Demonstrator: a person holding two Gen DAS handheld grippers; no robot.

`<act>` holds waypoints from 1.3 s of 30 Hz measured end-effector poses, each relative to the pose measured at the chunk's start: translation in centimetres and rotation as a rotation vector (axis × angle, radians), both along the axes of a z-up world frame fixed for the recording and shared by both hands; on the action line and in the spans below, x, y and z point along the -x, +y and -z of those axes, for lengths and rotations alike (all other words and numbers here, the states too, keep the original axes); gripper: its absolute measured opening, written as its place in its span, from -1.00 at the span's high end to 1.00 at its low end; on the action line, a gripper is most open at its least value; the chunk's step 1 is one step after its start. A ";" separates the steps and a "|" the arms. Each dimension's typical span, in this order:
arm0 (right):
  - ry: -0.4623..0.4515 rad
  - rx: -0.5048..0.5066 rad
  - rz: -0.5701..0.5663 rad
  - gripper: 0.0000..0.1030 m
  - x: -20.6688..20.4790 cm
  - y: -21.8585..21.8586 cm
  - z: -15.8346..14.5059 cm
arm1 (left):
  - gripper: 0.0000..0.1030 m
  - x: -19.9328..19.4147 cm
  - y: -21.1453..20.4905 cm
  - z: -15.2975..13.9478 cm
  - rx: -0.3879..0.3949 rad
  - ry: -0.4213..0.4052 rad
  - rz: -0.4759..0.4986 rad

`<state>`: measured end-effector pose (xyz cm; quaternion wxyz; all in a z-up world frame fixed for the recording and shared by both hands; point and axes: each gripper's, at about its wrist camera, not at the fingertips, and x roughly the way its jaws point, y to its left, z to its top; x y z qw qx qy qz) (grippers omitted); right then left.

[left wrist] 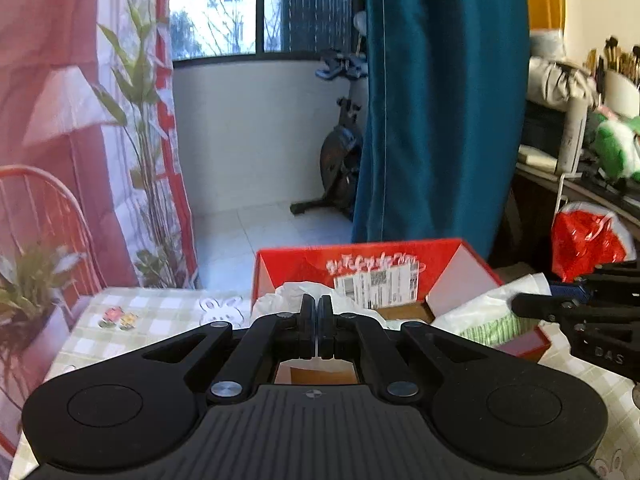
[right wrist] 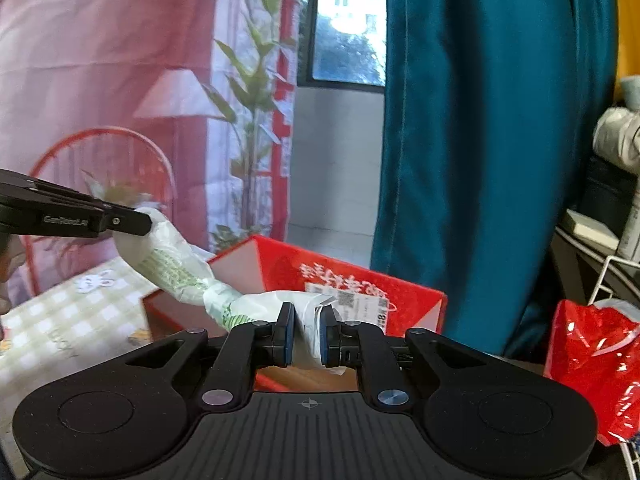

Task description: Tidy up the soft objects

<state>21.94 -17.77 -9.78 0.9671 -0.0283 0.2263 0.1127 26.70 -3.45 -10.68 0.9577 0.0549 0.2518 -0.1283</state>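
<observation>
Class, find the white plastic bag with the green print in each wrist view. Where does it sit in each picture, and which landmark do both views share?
Left wrist view: the white plastic bag lies right of centre, its white end pinched in the left gripper at centre.
Right wrist view: it stretches twisted from the left gripper at left to the right gripper at centre.
Shared landmark: the red box.

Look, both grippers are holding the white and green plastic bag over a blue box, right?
Nearly. The box is red, not blue, as the right wrist view shows. Both the left gripper and the right gripper do hold the white and green plastic bag over it.
</observation>
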 end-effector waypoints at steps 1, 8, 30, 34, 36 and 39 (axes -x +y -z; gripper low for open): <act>0.015 0.001 0.008 0.78 -0.9 0.0 0.5 | 0.96 -0.5 -0.1 0.4 -0.005 0.008 -0.006; 0.094 0.017 0.052 0.77 -3.9 -0.2 3.8 | 0.94 -3.2 0.4 3.2 0.061 0.126 0.005; 0.067 -0.174 0.079 0.32 8.1 -2.1 3.3 | 0.19 9.3 6.0 2.5 0.069 0.187 0.074; 0.068 -0.203 0.063 0.32 11.7 -1.6 3.6 | 0.19 13.4 7.5 4.2 0.104 0.251 0.093; 0.077 -0.213 0.048 0.32 13.7 -1.4 4.0 | 0.19 15.2 7.9 5.5 0.106 0.286 0.104; 0.132 -0.197 0.026 0.31 15.9 -1.0 5.1 | 0.15 16.6 8.1 7.7 0.087 0.346 0.116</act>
